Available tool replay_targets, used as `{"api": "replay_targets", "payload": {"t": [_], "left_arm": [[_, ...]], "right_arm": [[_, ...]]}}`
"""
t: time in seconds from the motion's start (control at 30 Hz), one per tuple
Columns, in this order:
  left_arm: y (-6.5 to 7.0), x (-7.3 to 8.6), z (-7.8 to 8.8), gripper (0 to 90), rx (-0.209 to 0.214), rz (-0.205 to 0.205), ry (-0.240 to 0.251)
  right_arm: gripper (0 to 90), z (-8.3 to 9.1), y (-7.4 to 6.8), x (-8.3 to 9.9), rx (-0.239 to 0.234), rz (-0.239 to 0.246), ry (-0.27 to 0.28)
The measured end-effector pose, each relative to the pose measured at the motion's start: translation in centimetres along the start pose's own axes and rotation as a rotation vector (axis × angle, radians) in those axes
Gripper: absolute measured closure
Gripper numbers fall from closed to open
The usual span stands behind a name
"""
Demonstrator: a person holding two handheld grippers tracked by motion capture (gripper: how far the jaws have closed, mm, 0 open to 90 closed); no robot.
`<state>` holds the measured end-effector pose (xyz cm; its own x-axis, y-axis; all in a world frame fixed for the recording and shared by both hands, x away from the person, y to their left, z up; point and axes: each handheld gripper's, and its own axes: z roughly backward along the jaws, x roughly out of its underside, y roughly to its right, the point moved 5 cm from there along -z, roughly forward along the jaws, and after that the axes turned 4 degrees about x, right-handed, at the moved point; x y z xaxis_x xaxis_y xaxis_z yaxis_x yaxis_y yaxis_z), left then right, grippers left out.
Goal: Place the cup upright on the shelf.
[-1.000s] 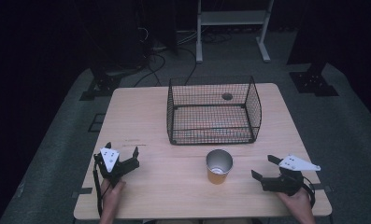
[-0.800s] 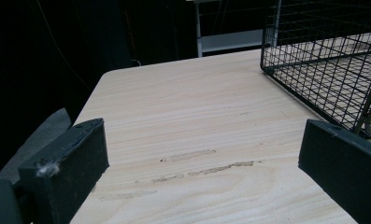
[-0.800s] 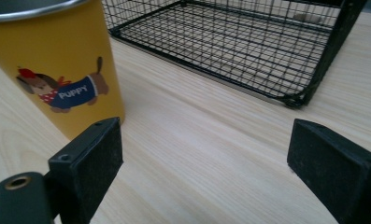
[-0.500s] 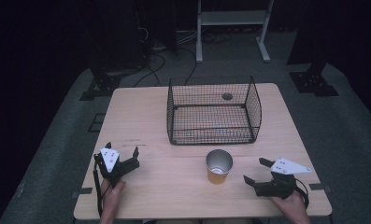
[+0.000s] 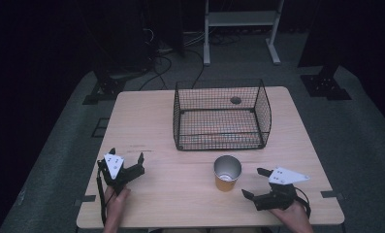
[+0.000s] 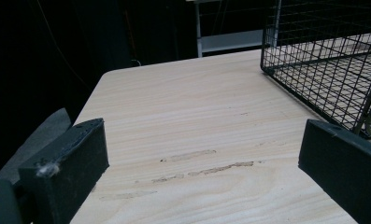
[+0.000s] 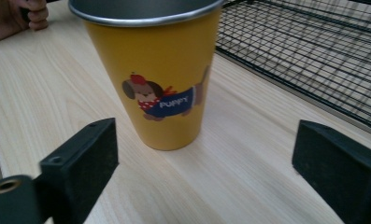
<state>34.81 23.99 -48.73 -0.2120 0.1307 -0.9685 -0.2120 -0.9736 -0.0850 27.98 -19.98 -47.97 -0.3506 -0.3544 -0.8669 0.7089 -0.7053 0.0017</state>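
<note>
cup [image 5: 227, 173] upright, right gripper [image 5: 256, 183] agape nearby

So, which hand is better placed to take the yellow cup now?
The right. Its tongs stand open beside the yellow cup, facing it. The left tongs, also open, face bare table farther off.

We see the table [image 5: 156, 121] evenly lit from above while the floor and far background fall into near darkness. Shadows on the wood are soft and short; one lies just beside the base of the yellow cup [image 7: 160, 84]. The high view is slightly soft and grainy. In the right gripper view the cup is sharp, its metal rim carries a pale sheen, and the near black fingers [image 7: 80, 163] blur toward the lower edge.
</note>
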Motion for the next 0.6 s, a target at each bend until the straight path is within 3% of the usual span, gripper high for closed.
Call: {"api": "replay_targets", "payload": {"t": [0.1, 0.6], "left_arm": [[0.0, 0.0, 0.0, 0.8, 0.000, 0.002, 0.002], [0.0, 0.0, 0.0, 0.8, 0.002, 0.001, 0.004]], "right_arm": [[0.5, -0.5, -0.6, -0.2, -0.011, 0.009, -0.002], [0.3, -3.0, -2.1, -2.3, 0.005, 0.035, -0.004]]}}
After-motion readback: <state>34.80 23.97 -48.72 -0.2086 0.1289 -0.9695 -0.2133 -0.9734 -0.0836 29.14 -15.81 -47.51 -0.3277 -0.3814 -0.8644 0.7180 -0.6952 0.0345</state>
